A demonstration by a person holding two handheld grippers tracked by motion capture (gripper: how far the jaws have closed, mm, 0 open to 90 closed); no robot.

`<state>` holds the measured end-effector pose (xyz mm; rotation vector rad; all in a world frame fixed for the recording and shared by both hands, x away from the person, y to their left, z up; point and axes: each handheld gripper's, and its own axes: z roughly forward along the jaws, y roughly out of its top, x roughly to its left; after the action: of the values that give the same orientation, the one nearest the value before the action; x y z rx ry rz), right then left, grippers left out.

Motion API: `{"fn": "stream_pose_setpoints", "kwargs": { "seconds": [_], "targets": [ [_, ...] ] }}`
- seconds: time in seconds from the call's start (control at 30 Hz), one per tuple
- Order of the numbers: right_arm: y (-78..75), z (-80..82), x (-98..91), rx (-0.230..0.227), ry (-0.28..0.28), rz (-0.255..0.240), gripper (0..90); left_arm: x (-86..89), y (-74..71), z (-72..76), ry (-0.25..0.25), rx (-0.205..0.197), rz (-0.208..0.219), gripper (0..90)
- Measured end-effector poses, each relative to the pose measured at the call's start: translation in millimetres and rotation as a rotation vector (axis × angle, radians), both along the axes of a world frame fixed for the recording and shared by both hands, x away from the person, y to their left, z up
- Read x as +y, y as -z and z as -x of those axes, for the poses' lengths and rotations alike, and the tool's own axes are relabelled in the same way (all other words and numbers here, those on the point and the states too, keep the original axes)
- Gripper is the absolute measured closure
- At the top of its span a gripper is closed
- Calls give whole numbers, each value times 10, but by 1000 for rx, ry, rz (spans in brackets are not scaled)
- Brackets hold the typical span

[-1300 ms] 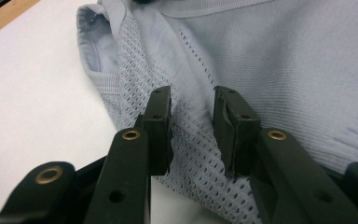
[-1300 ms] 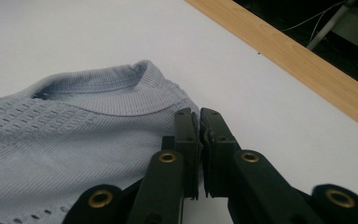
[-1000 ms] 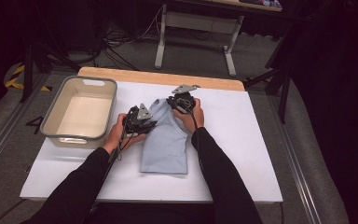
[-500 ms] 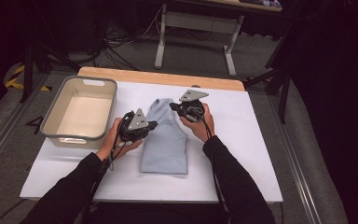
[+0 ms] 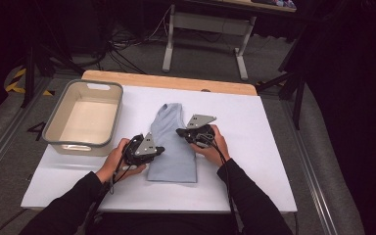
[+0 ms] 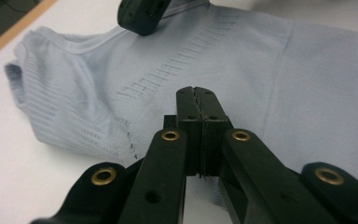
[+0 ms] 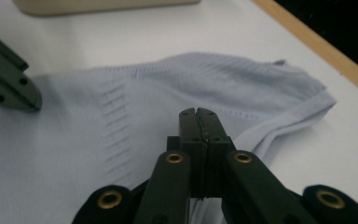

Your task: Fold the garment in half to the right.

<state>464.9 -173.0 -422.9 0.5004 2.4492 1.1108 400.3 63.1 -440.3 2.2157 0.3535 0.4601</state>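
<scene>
- Your left gripper [image 6: 196, 95] and right gripper [image 7: 197, 116] are both clenched on nothing — jaws pressed together over the cloth.
- The pale blue garment [image 5: 174, 142] lies folded mid-table, beside the bin [image 5: 61, 142].
- It's soft, light, floppy — pinch a doubled edge, not a single layer.

garment [image 5: 172, 142] mid-table [image 5: 254, 161], bin [image 5: 85, 117] at its left, grippers flanking it

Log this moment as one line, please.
left gripper: shut, empty | right gripper: shut, empty | folded light-blue garment: flat on table between them
</scene>
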Motion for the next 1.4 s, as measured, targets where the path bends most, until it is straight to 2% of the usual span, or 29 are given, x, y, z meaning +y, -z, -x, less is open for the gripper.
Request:
{"fn": "stream_pose_setpoints", "kwargs": {
  "seconds": [0.03,0.1,0.2,0.23,0.3,0.43,0.47,0.53,0.63,0.67,0.7,0.73,0.77,0.8,0.83,0.87,0.97,1.0,1.03,1.1,1.17,1.2,1.23,1.3,1.37,1.4],
  "targets": [
    [0,0,0,0,0,0,900,0,0,0,0,0,0,897],
    [84,-10,-29,32,3,0,900,-8,55,-31,5,32,-2,897],
    [143,-17,-26,47,7,16,900,-20,122,-51,17,69,-9,897],
    [163,-22,-21,46,7,32,900,-20,122,-51,17,69,-9,897],
    [200,-28,-18,54,7,40,900,-29,158,-59,26,89,2,897],
    [215,-25,-23,60,14,45,900,-17,175,-71,30,98,-8,899],
    [223,-12,-36,55,17,55,900,-8,187,-76,26,112,8,899],
    [226,-6,-44,54,20,56,900,-7,188,-74,24,115,9,899],
    [214,41,-113,74,46,50,900,-20,153,-56,24,98,4,894],
    [214,41,-113,74,46,50,900,-21,130,-54,27,81,9,894],
    [187,67,-169,70,63,57,900,-18,99,-53,20,64,26,837],
    [170,77,-199,71,73,53,900,-8,20,-78,-13,37,69,810],
    [148,88,-229,71,76,37,900,-8,20,-78,-13,37,69,777],
    [148,88,-229,71,76,37,900,-1,-23,-104,-30,20,86,777],
    [121,99,-251,67,83,19,900,-4,-62,-148,-48,11,106,771],
    [65,133,-267,33,101,10,900,-5,-99,-212,-80,-21,119,755],
    [19,179,-263,7,99,-12,900,-19,-114,-282,-83,-18,133,766],
    [3,201,-255,-5,97,-16,900,-30,-114,-328,-101,-22,129,766],
    [2,238,-239,-9,86,-22,900,-40,-100,-391,-100,-6,128,767],
    [35,267,-220,-16,79,7,900,-61,-56,-447,-110,15,98,769],
    [57,271,-219,-17,77,19,900,-67,-24,-465,-96,30,91,773],
    [107,265,-237,5,82,15,899,-82,14,-472,-93,42,77,759],
    [107,265,-237,5,82,15,899,-84,26,-477,-92,33,49,759],
    [144,264,-249,14,85,23,899,-93,63,-475,-102,45,43,763],
    [170,266,-265,8,90,38,900,-100,97,-471,-109,39,2,763],
    [180,267,-275,12,94,38,899,-103,118,-471,-108,30,-4,763]
  ]
}}
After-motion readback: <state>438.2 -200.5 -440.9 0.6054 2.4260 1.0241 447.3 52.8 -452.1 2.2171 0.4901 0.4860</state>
